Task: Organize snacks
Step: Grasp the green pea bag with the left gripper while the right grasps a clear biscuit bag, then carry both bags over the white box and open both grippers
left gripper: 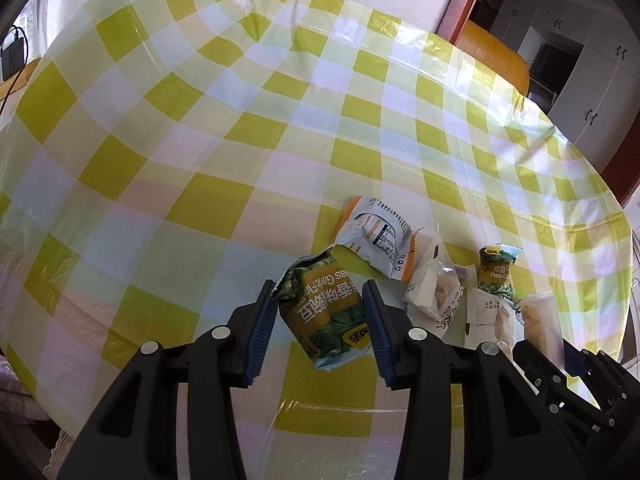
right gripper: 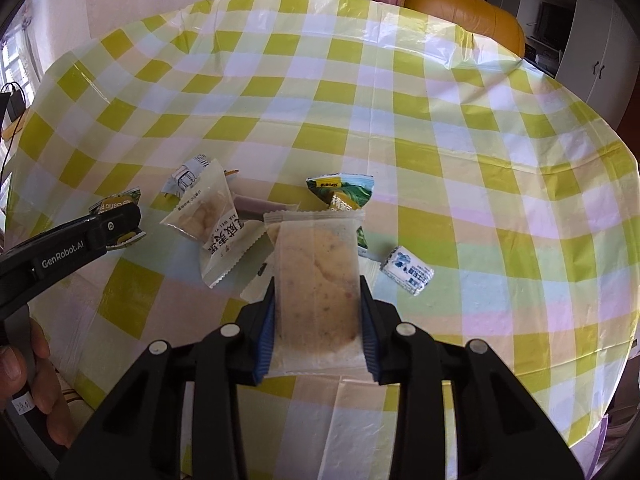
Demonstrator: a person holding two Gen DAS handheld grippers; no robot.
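Early stage, judged. Left claw [left gripper: 320, 320] clamped on green pea packet [left gripper: 326, 312]; right claw [right gripper: 318, 320] pinching clear cracker packet [right gripper: 316, 280], lifted off surface [right gripper: 480, 160]. Approx. five packets left loose, 10–2 o'clock of it; no sorted group seen yet.

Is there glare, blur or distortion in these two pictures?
Left wrist view: strong fisheye bend in the tablecloth checks, dark corners, glare on its plastic creases; the pea packet between the fingers is sharp. Right wrist view: same bend, bright window light, the held clear packet in focus.
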